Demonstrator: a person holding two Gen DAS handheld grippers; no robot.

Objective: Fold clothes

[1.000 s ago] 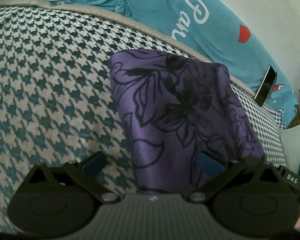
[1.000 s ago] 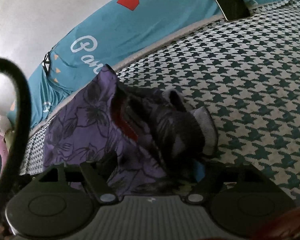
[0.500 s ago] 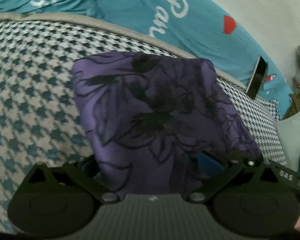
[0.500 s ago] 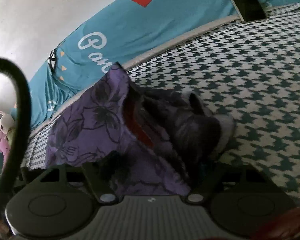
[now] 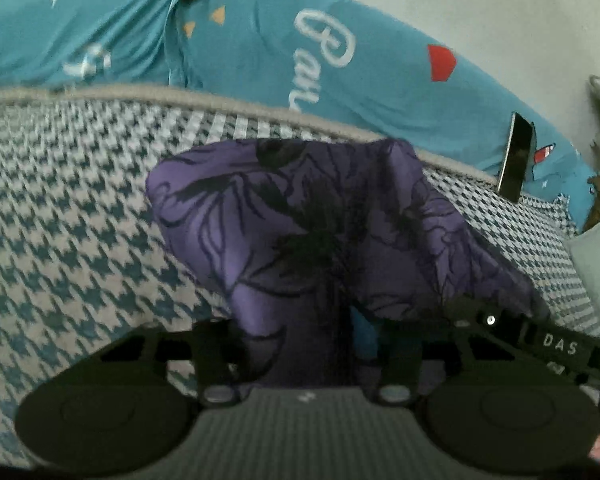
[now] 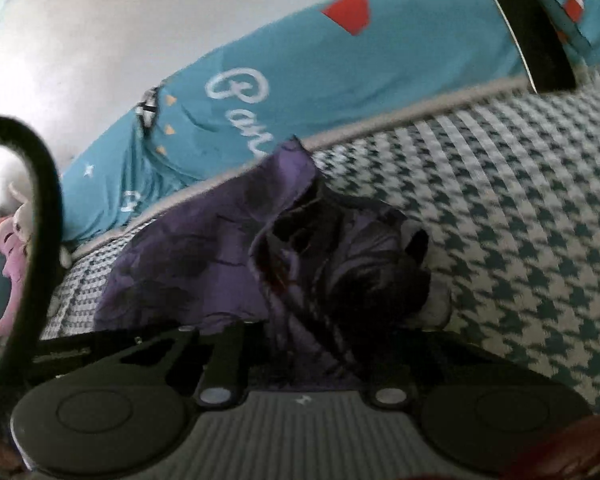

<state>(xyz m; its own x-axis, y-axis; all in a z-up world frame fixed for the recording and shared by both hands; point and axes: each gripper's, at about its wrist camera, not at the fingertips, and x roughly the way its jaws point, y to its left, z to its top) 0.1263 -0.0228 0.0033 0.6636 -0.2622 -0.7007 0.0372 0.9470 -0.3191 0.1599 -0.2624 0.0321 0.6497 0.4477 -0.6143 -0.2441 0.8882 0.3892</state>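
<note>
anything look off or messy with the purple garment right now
Yes. On the right gripper side, the purple garment is bunched into a dark crumpled wad instead of a flat edge; from the left gripper it drapes smoothly.

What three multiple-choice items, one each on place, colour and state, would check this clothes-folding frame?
1. Where does the phone stand?
A. flat on the garment
B. propped against the teal bedding at the far edge of the blanket
C. in the left tongs

2. What colour is the garment?
A. purple with dark flowers
B. plain red
C. white with stripes

3. How do the left tongs stand?
A. open above the blanket
B. shut on the garment
C. shut on the phone

Key: 1 B, the phone leans on the teal bedding. 2 A, the garment shows purple under black blooms. 3 B, the left tongs pinch its near edge above the blanket.
</note>
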